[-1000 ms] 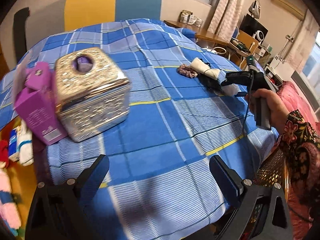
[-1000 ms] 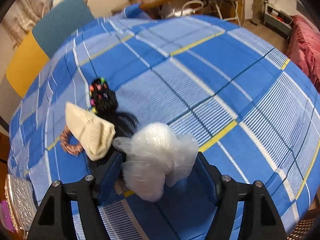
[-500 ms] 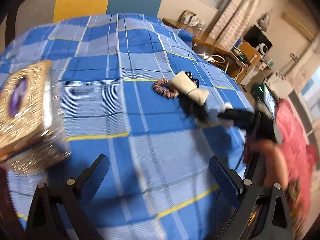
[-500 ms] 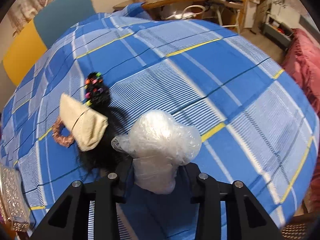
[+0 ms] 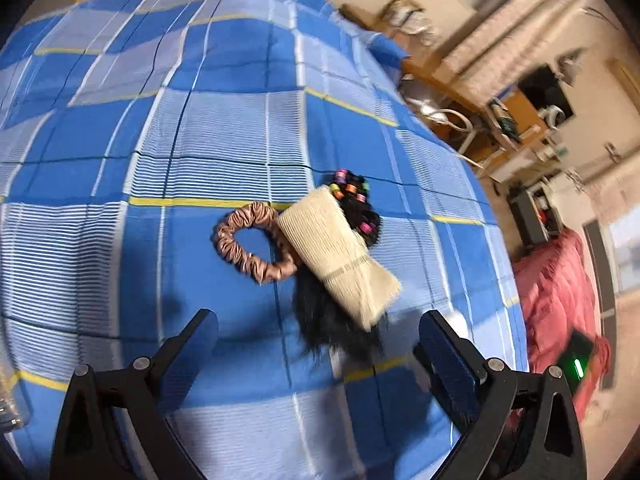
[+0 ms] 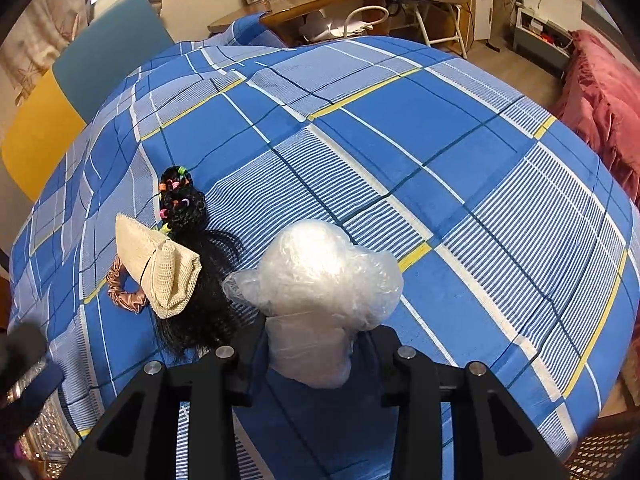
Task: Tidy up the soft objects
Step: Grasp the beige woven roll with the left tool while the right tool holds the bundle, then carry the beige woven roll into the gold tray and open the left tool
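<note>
My right gripper (image 6: 310,344) is shut on a crumpled clear plastic bag (image 6: 320,276), which bulges out above its fingers over the blue plaid bed cover (image 6: 440,152). Left of it lie a cream mesh pouch (image 6: 160,268), a black hairpiece with coloured bands (image 6: 182,204) and a pink-brown scrunchie (image 6: 120,284). In the left wrist view the same cream pouch (image 5: 340,256), the black hairpiece (image 5: 332,320) and the scrunchie (image 5: 244,248) lie just beyond my left gripper (image 5: 316,344), which stands open and empty above the cover.
A glittery silver box (image 6: 44,436) shows at the lower left of the right wrist view. A yellow and teal headboard (image 6: 72,92), a wooden desk (image 6: 320,0) and a red blanket (image 6: 604,96) border the bed. The bed's right edge drops off near the red blanket (image 5: 560,292).
My left gripper has swept right from the silver box to the pouch, hairpiece and scrunchie. The right gripper's fingers have shut on the plastic bag and stayed nearly in place.
</note>
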`<control>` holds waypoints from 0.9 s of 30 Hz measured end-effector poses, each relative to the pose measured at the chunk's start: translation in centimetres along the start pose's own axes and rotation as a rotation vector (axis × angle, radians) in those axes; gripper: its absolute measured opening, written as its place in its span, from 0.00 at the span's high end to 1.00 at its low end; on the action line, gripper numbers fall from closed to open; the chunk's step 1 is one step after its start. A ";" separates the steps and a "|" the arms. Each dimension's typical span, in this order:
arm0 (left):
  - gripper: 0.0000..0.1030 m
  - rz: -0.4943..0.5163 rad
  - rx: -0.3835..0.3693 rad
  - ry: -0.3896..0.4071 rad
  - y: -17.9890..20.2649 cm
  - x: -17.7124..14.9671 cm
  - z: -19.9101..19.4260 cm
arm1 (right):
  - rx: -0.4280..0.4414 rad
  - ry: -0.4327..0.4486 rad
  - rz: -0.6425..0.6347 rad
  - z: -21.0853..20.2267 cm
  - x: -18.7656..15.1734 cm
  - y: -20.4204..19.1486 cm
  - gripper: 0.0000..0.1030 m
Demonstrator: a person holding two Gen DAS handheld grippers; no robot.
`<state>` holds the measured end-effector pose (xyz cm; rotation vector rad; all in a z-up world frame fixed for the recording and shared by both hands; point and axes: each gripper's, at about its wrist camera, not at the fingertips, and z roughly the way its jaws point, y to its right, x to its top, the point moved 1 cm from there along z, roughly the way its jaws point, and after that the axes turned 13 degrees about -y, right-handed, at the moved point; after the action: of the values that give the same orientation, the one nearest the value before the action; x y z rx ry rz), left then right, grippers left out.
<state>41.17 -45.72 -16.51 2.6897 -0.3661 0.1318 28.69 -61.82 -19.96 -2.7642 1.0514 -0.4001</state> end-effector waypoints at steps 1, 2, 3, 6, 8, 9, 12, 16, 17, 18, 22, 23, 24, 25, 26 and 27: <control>0.02 -0.005 0.000 -0.003 0.1 0.4 0.5 | 0.007 -0.001 0.008 0.0 0.0 0.2 0.62; 0.02 -0.016 0.000 -0.016 0.2 1.2 1.3 | 0.013 -0.002 0.014 0.0 0.0 0.3 0.62; 0.02 -0.023 0.001 -0.027 0.3 1.8 2.0 | 0.018 -0.002 0.018 0.0 0.0 0.4 0.62; 0.02 -0.039 -0.003 -0.043 0.7 3.0 3.6 | 0.032 -0.003 0.017 0.0 0.0 0.2 0.62; 0.02 -0.051 0.017 -0.054 1.0 3.7 4.6 | 0.034 -0.001 0.009 -0.1 0.0 -0.1 0.62; 0.02 -0.058 0.034 -0.063 1.1 4.0 5.1 | 0.035 0.000 0.004 -0.1 0.0 -0.2 0.62; 0.02 -0.022 0.076 -0.062 1.8 4.9 6.1 | 0.043 -0.002 0.002 -0.1 0.0 -0.3 0.62; 0.28 0.030 0.084 -0.067 2.0 5.4 6.8 | 0.042 -0.012 0.007 0.1 0.1 -0.2 0.62; 0.37 0.039 0.082 -0.071 1.8 5.3 6.9 | 0.044 -0.013 0.007 0.1 0.1 -0.2 0.62; 0.43 0.050 0.075 -0.082 1.6 5.2 7.0 | 0.047 -0.014 0.006 0.1 0.1 -0.2 0.62; 0.49 0.055 0.043 -0.085 0.1 4.3 6.5 | 0.042 -0.012 -0.003 0.1 0.2 -0.4 0.62; 0.50 0.053 0.033 -0.090 -0.5 3.9 6.2 | 0.041 -0.013 -0.004 0.1 0.2 -0.4 0.62; 0.50 0.060 0.037 -0.092 -0.8 3.5 6.0 | 0.042 -0.014 -0.004 0.1 0.2 -0.4 0.62; 0.50 0.072 0.040 -0.091 -1.0 3.1 5.7 | 0.043 -0.014 -0.004 0.1 0.3 -0.4 0.62; 0.50 0.089 0.042 -0.088 -1.3 2.6 5.3 | 0.045 -0.013 -0.004 0.1 0.3 -0.4 0.62; 0.50 0.101 0.044 -0.087 -1.4 2.2 5.0 | 0.048 -0.010 -0.007 0.0 0.3 -0.4 0.62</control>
<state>43.84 -47.05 -21.26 2.7268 -0.5314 0.0534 29.17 -61.71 -19.82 -2.7256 1.0171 -0.4058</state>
